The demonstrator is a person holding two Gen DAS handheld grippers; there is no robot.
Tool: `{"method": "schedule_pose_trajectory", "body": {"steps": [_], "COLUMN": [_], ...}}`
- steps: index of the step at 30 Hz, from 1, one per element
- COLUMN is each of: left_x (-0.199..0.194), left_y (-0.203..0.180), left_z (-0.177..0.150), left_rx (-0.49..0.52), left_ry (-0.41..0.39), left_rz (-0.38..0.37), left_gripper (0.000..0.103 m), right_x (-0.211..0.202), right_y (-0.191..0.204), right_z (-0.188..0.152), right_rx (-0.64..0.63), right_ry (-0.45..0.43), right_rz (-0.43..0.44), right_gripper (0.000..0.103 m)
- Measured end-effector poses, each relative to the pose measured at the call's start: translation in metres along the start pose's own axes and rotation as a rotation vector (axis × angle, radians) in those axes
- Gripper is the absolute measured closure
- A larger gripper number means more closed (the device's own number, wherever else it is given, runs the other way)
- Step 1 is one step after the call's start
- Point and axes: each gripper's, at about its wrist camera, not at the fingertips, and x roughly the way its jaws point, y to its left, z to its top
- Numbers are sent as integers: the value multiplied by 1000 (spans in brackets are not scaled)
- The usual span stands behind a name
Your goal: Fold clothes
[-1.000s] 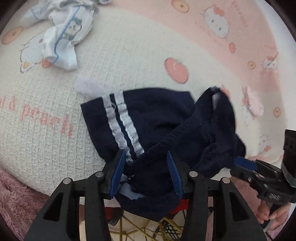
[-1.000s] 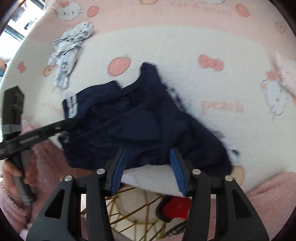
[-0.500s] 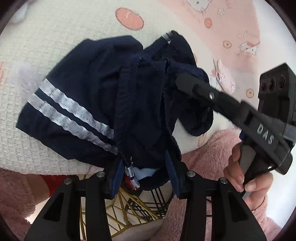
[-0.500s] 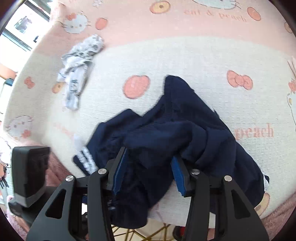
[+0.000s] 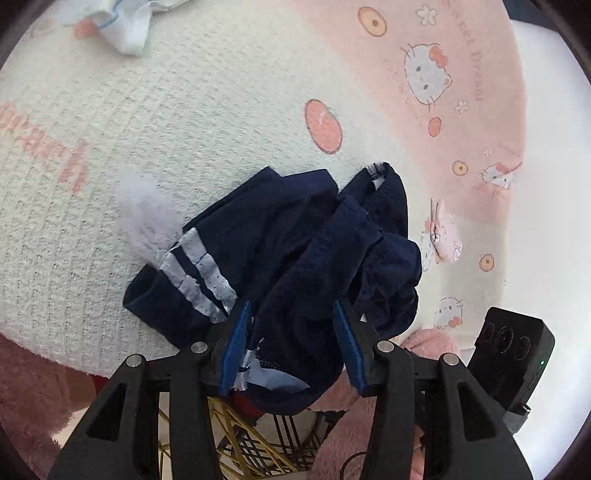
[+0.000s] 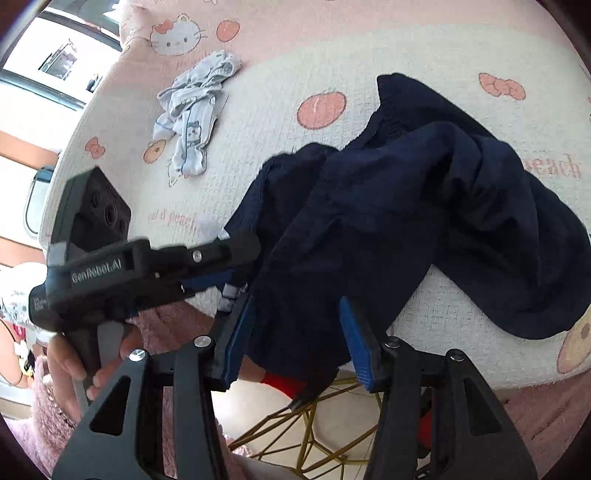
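Observation:
Crumpled navy shorts with two white stripes lie at the near edge of a round table under a Hello Kitty cloth. My left gripper is open, its blue pads either side of the shorts' hanging hem. In the right wrist view the shorts drape over the edge. My right gripper is open with cloth hanging between its pads. The left gripper shows there from the side, at the striped hem.
A small white and blue garment lies bunched at the far left of the table, also in the left wrist view. A gold wire frame stands under the table. Pink fluffy fabric lies below the edge.
Both grippers have shifted along the near edge. The shorts are bunched more tightly. The right gripper has dropped from across the shorts to low at the right in the left wrist view.

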Motion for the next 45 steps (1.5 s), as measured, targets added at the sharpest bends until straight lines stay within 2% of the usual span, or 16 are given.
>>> {"method": "schedule_pose_trajectory", "body": {"steps": [4, 6, 8, 11, 13, 17, 19, 21, 24, 25, 26, 29, 35, 40, 43, 45], "left_x": [6, 8, 9, 10, 10, 14, 16, 17, 17, 17, 18, 0, -48, -78, -82, -68], "left_y": [4, 5, 4, 1, -2, -9, -14, -20, -30, -33, -36, -55, -93, -112, -109, -101], "left_z": [5, 4, 2, -1, -3, -7, -11, -13, -17, -18, -20, -25, -26, -26, -24, -18], "left_rx": [-17, -14, 4, 42, 64, 105, 127, 154, 195, 209, 223, 278, 343, 381, 375, 375], "left_ry": [-23, -20, -11, -6, -6, 3, 5, 3, 1, 1, 0, -61, -199, -303, -340, -291], "left_rz": [-21, -2, 31, 75, 88, 107, 113, 109, 102, 100, 98, 14, -158, -157, -131, -77], "left_gripper": [55, 55, 55, 55, 55, 55, 55, 55, 55, 55, 55, 55, 54, 52, 52, 51], "right_x": [10, 26, 43, 37, 29, 8, -11, -31, -63, -73, -83, -113, -161, -224, -255, -257], "right_y": [21, 33, 38, 34, 23, -17, -36, -42, -38, -34, -29, -8, 94, 159, 192, 201], "right_z": [4, 6, 2, -6, -10, -14, -11, -1, 11, 15, 19, 31, 43, 47, 43, 45], "right_rx": [-29, -87, -145, -196, -200, -107, -58, -61, -146, -168, -175, -205, -445, -660, -777, -804], "right_ry": [12, 62, 113, 114, 130, 150, 101, 17, -112, -147, -177, -266, -432, -556, -615, -595], "right_rz": [6, -66, -178, -255, -266, -236, -262, -334, -496, -511, -484, -400, -309, -177, -183, -214], "right_gripper": [50, 47, 47, 63, 80, 91, 94, 95, 98, 98, 99, 99, 99, 99, 99, 99]}}
